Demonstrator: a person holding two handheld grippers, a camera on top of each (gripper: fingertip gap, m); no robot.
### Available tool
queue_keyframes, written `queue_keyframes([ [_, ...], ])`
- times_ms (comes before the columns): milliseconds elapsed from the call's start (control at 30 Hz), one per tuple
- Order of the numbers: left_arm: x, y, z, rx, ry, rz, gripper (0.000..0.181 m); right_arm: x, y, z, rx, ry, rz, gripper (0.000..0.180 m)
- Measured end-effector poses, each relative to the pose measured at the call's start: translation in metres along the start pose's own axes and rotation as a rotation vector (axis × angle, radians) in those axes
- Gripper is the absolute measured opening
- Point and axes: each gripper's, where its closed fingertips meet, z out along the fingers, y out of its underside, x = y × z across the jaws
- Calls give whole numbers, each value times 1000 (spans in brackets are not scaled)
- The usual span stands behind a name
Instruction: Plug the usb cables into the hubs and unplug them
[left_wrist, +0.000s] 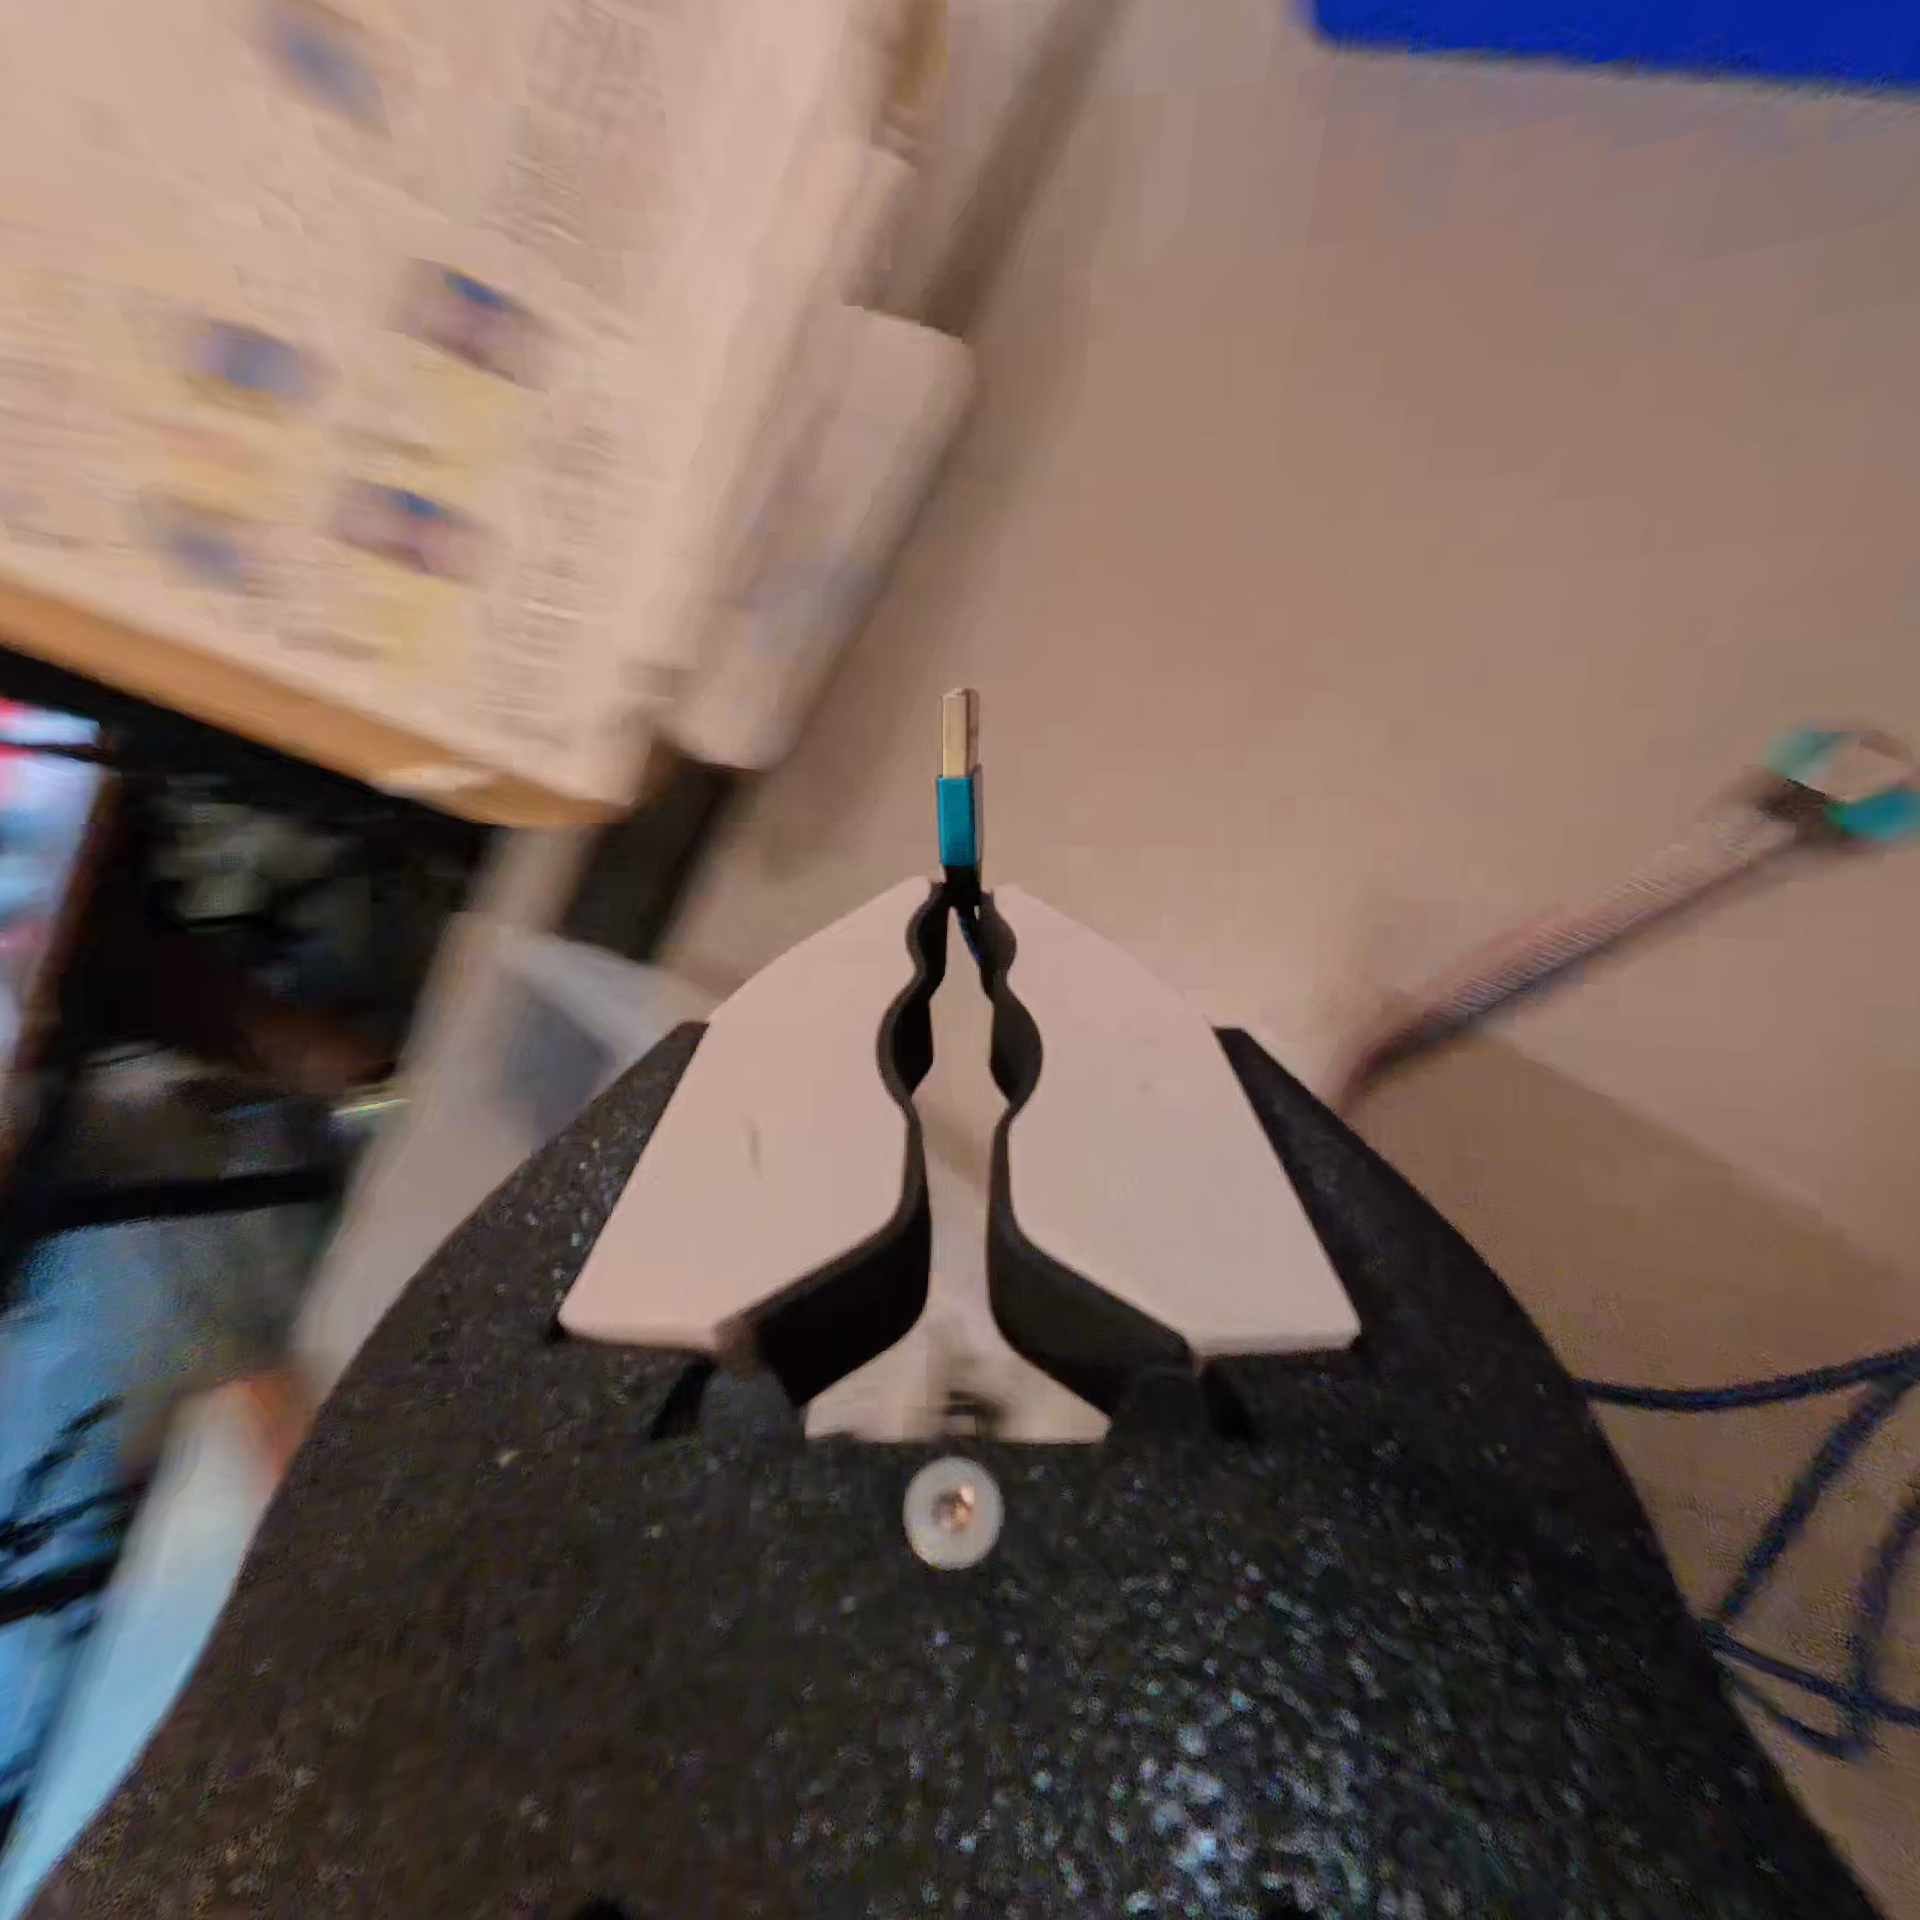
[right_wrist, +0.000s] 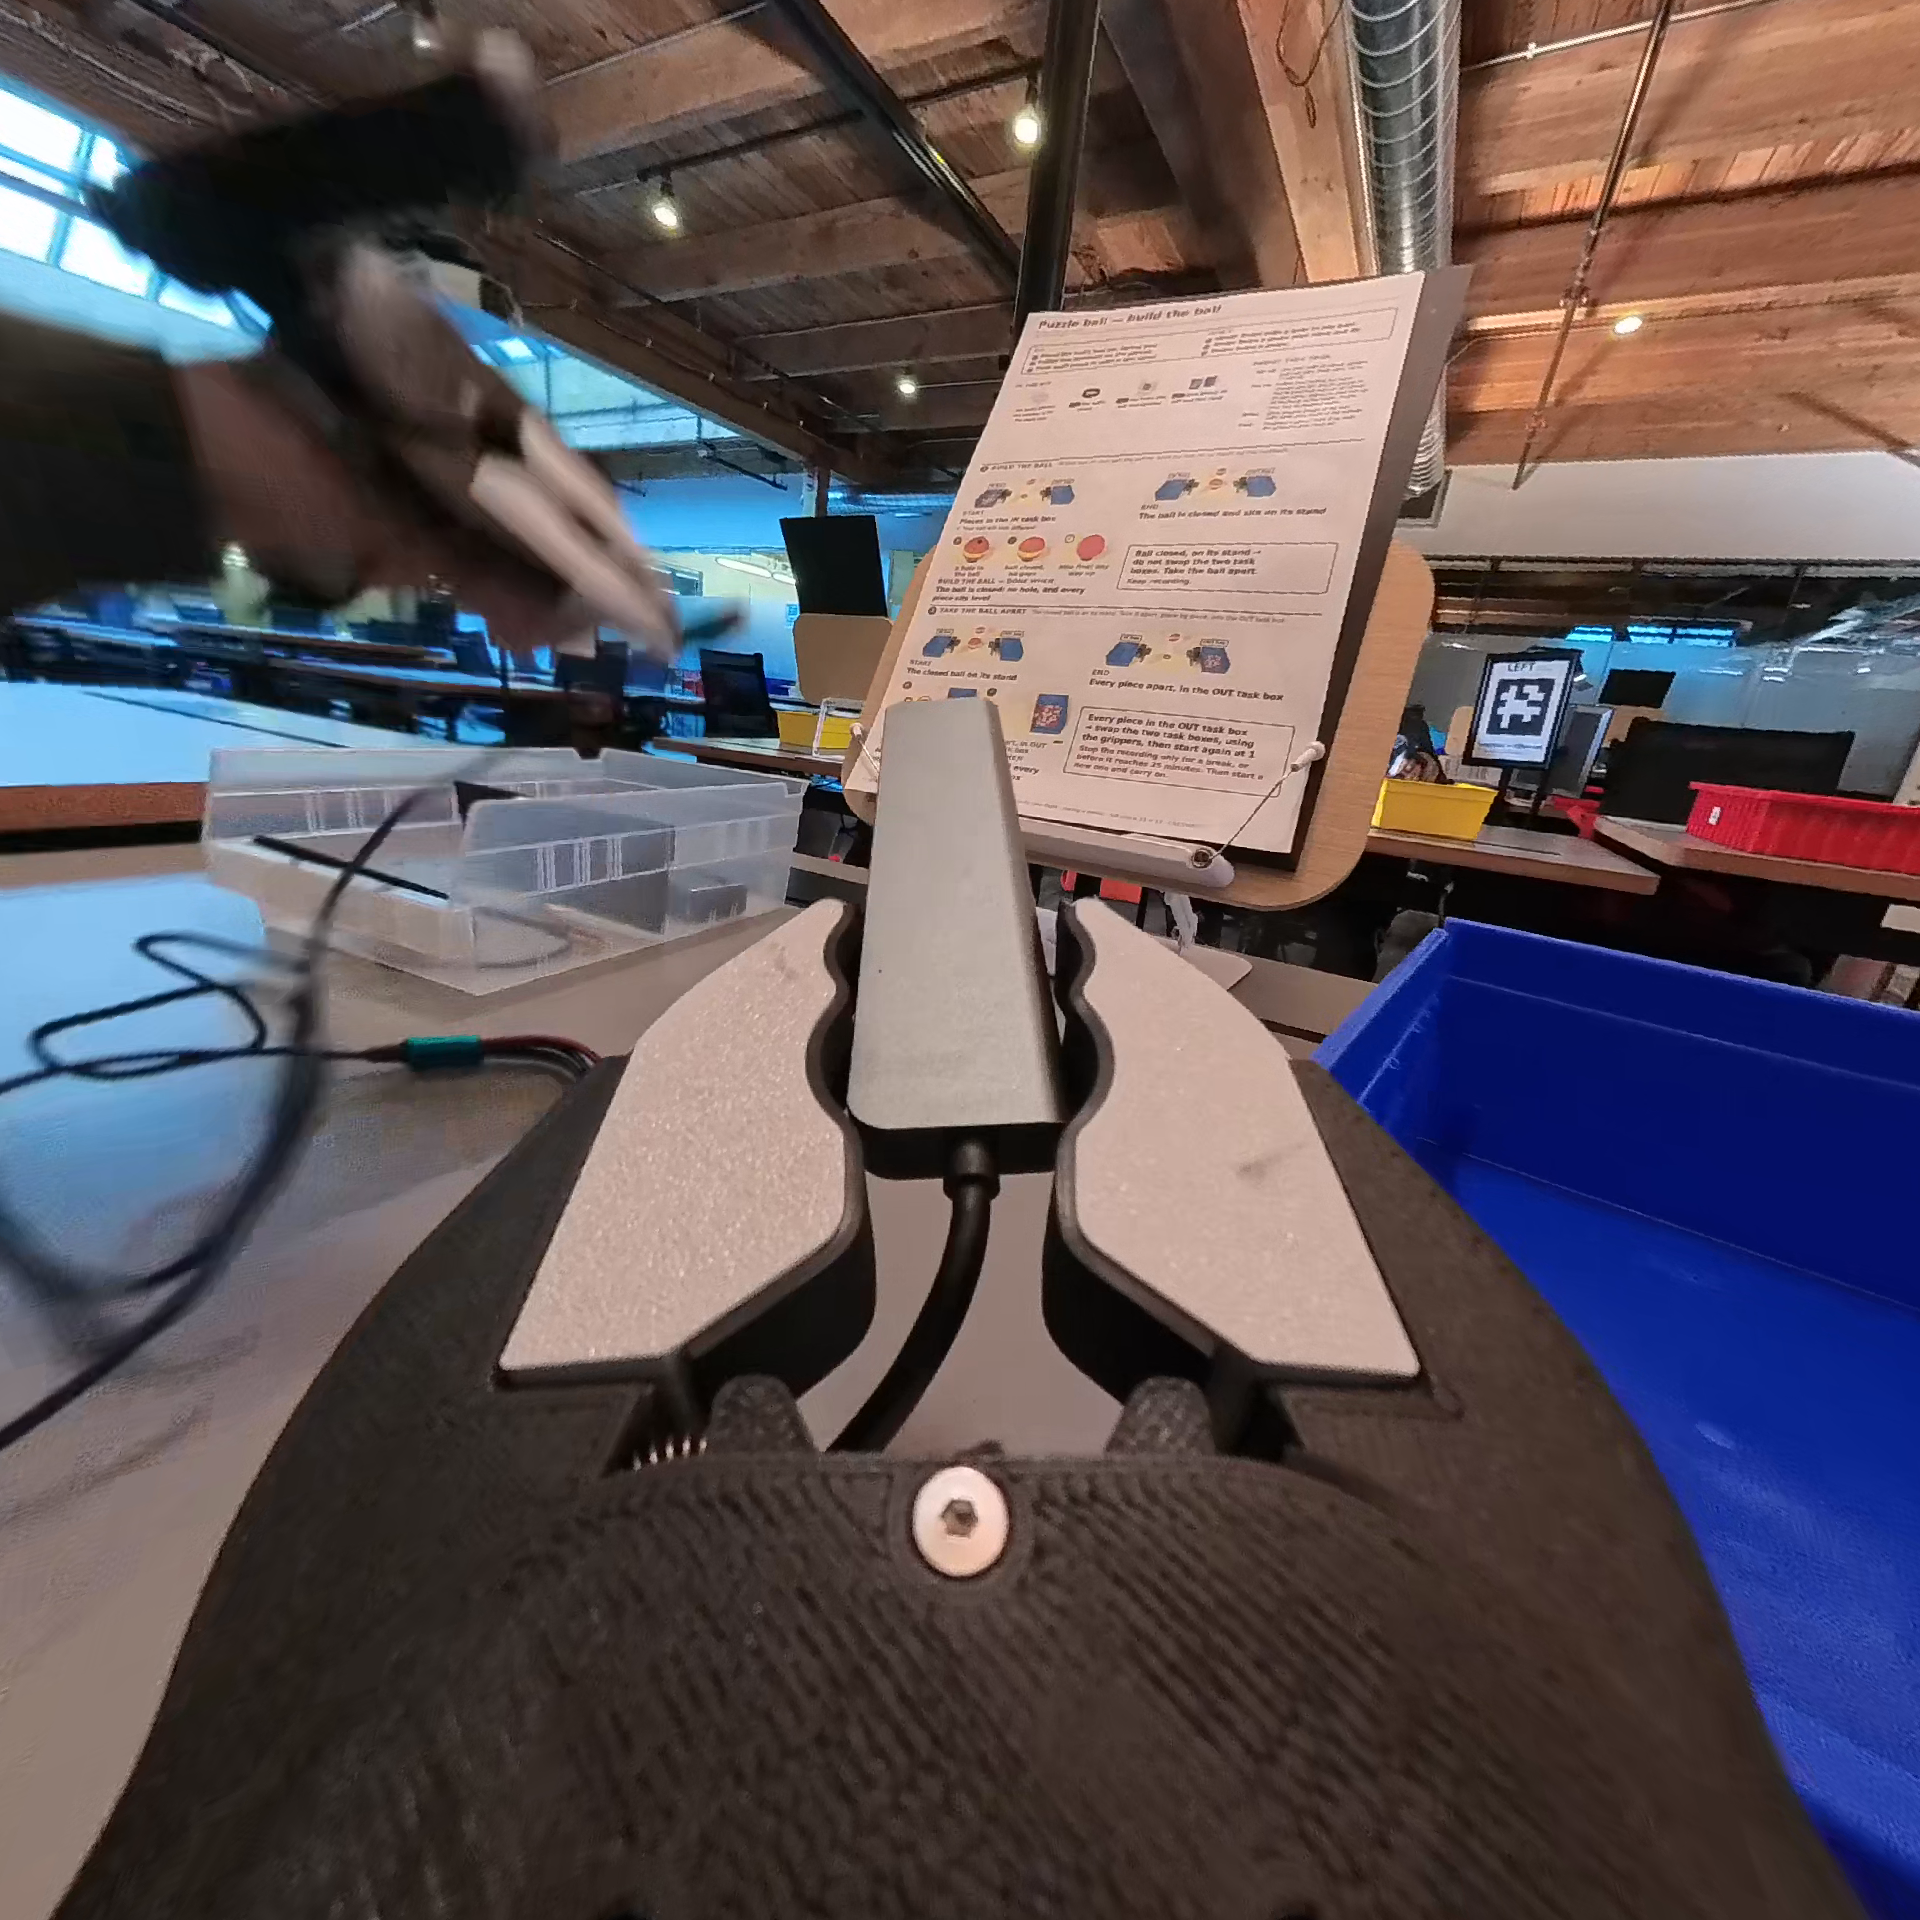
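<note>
Both grippers clamp: left gripper (left_wrist: 961, 894) cable (left_wrist: 958, 790), right gripper (right_wrist: 956, 925) hub (right_wrist: 951, 935).

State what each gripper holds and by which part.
Left gripper: teal USB plug, pinched just behind its shell. Right gripper: grey hub, by its long sides.
</note>
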Motion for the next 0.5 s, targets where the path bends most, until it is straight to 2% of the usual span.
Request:
queue_keyframes([
  [33,-48,-20,-17,21,-141,14,5,0,0,0,0,0,-2,36],
  [133,-167,-78,-96,92,-519,29,4,-2,0,0,-2,-3,-18,36],
  [233,-224,-124,-191,249,-827,5,5,-2,0,0,-4,4,-29,36],
  [267,-220,-135,-213,313,-865,23,4,-1,0,0,-4,9,-28,36],
  [333,-173,-153,-221,447,-759,121,4,2,0,-1,-2,20,-20,36],
  [433,-62,-132,-178,455,-463,256,5,7,-1,-3,0,46,-17,36],
  [500,17,-96,-137,392,-280,333,5,11,-1,-4,2,66,-12,36],
])
